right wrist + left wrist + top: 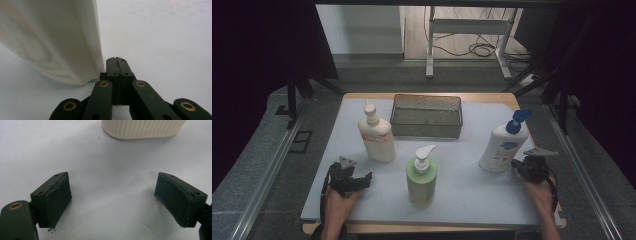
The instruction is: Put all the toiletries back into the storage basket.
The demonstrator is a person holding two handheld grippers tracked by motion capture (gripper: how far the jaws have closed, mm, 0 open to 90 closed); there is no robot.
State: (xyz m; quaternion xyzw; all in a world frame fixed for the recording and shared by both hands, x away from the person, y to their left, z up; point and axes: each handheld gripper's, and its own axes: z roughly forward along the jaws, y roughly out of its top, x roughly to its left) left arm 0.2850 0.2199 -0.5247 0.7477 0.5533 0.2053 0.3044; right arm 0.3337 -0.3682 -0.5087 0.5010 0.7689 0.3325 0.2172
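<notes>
Pale mat (pixel 472 185) over wooden table, dark curtains around; left claw (pixel 362 178) spread wide — right claw (pixel 515 164) pressed closed, empty

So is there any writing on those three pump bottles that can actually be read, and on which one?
None can be read.
Blue-pump bottle: a blue emblem on its front, lettering too small and blurred.
Cream bottle: an orange band of print, too blurred to make out.
Green bottle: no lettering can be made out.
Mesh basket: no marks show.
</notes>
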